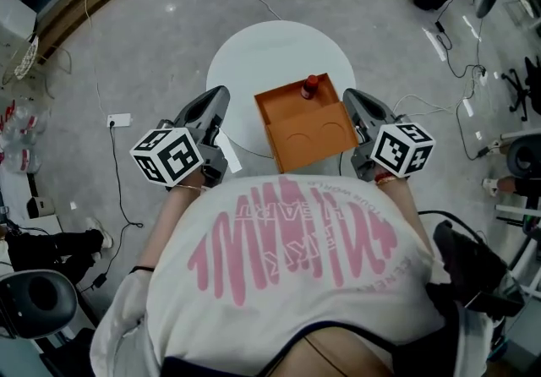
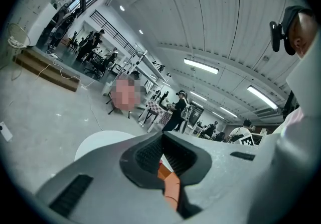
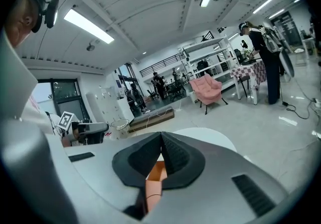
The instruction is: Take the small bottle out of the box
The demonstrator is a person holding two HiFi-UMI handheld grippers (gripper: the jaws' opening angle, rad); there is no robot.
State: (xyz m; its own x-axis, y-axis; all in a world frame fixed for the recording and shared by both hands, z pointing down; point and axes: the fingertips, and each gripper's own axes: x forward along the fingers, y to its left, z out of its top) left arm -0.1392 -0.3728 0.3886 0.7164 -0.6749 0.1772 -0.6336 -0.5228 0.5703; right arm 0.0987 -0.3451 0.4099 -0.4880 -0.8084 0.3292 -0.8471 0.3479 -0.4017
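Note:
An open orange box lies on the round white table, its lid folded toward me. A small bottle with a red cap stands upright in the box's far compartment. My left gripper hovers at the table's left edge, left of the box, with its jaws shut and nothing between them. My right gripper sits just right of the box, also shut and empty. A strip of the orange box shows below each gripper's closed jaws.
Cables and a white power strip lie on the grey floor left of the table. A white slip juts from the table's near-left edge. Chairs stand at lower left and right. People and a pink armchair are far off.

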